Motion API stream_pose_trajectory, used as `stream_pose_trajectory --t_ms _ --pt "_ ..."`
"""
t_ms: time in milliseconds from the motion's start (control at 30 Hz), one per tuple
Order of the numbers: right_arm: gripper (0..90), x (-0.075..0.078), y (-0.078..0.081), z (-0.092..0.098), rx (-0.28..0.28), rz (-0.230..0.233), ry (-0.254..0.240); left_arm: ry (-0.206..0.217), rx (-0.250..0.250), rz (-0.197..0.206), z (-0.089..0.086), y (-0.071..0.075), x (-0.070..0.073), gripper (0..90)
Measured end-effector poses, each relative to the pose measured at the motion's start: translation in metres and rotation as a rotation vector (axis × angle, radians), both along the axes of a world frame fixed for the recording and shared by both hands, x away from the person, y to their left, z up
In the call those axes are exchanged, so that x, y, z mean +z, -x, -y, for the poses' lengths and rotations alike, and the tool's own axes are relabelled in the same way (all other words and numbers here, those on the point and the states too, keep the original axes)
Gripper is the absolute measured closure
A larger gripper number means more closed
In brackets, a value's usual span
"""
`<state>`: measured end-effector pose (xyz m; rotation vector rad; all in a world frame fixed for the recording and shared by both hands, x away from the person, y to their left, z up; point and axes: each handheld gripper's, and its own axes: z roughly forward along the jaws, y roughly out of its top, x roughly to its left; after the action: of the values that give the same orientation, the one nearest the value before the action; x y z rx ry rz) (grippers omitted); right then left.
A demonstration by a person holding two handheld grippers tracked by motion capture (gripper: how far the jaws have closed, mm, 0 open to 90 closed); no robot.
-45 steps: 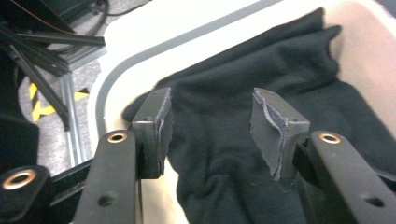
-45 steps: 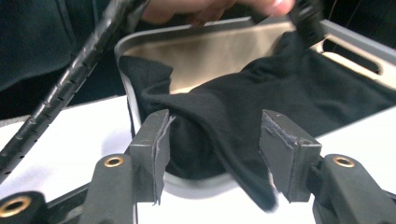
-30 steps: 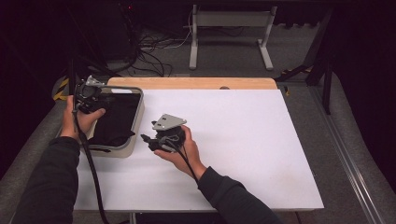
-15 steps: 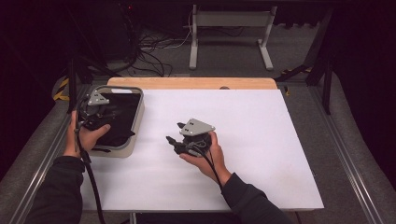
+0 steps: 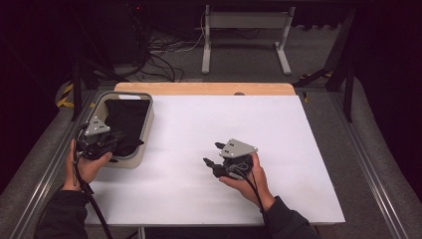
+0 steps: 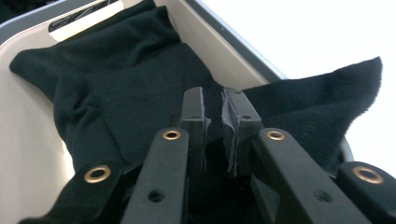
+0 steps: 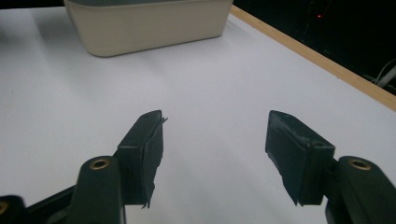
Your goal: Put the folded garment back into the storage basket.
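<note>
Left gripper [image 5: 115, 139] drew back — jaws closing on black cloth [image 6: 116, 93] | right gripper [image 5: 213, 154] jaws apart, empty

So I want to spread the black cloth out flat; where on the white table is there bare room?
Free: the white table between the bin and the right gripper, and the strip right of that gripper. Crowded: the bin's near corner, where the left gripper pinches the black cloth.
</note>
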<state>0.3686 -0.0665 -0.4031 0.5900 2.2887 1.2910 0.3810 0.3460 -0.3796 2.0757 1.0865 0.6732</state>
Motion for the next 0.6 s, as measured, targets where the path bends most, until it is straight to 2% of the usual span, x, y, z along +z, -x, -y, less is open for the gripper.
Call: stream_pose_trajectory --t_ms 67,133,300,333,400,600 --pt "38.0 0.000 0.003 0.007 -0.004 -0.007 -0.001 -0.009 -0.004 -0.004 0.002 0.001 -0.002 82.4" --pt "37.7 -0.001 0.004 0.011 -0.006 -0.014 -0.003 -0.025 -0.026 -0.029 0.005 0.001 -0.005 83.5" --pt "36.7 -0.005 0.008 0.020 -0.015 -0.038 0.008 -0.065 -0.034 -0.052 0.010 0.001 -0.010 83.6" --pt "36.6 -0.005 0.009 0.022 -0.017 -0.040 0.013 -0.058 -0.038 -0.065 0.011 0.001 -0.011 83.7" --pt "36.5 -0.006 0.010 0.025 -0.019 -0.046 0.015 -0.074 -0.046 -0.097 0.012 -0.001 -0.013 83.6" --pt "36.1 -0.008 0.012 0.032 -0.027 -0.060 0.019 -0.086 -0.048 -0.130 0.012 -0.003 -0.017 83.2"
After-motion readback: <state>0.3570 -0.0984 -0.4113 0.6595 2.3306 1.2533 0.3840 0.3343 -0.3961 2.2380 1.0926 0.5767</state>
